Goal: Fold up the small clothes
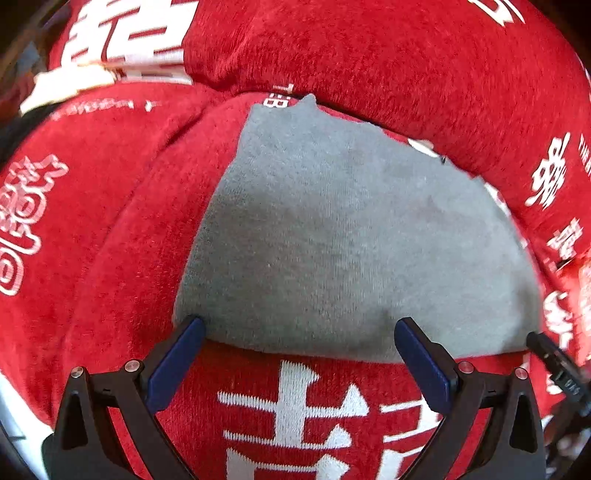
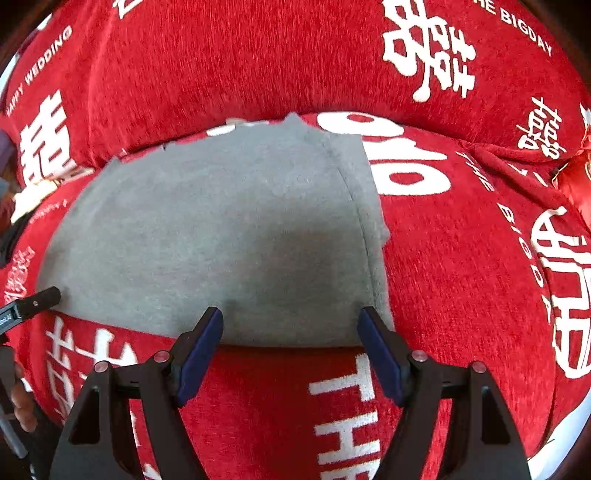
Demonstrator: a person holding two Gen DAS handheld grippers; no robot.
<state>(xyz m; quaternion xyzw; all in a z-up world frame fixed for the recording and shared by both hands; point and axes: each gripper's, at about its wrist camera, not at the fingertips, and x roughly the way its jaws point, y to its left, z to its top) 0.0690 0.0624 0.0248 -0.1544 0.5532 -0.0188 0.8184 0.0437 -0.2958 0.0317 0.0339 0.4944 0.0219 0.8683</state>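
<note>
grey garment (image 1: 347, 236) lies flat on red cover (image 1: 406, 59) w/ white lettering. your left gripper (image 1: 299, 328) sits at its near edge, jaws spread, nothing pinched. your right gripper (image 2: 290, 317) likewise at near edge by the seamed side, jaws wide, tips just at the cloth, no grip.

The place looked like a home, a living room or bedroom dressed for a wedding. Nearly everything in both views was a plush red cover (image 2: 461, 258) woven with white double-happiness characters (image 2: 428, 55) and the English words "HAPPY WEDDING" (image 2: 44, 62) and "THE BIGDAY" (image 2: 521, 26). It was draped over soft, rounded cushions, like a sofa or bed. A red satin ribbon (image 2: 576, 181) lay at the right edge.
</note>
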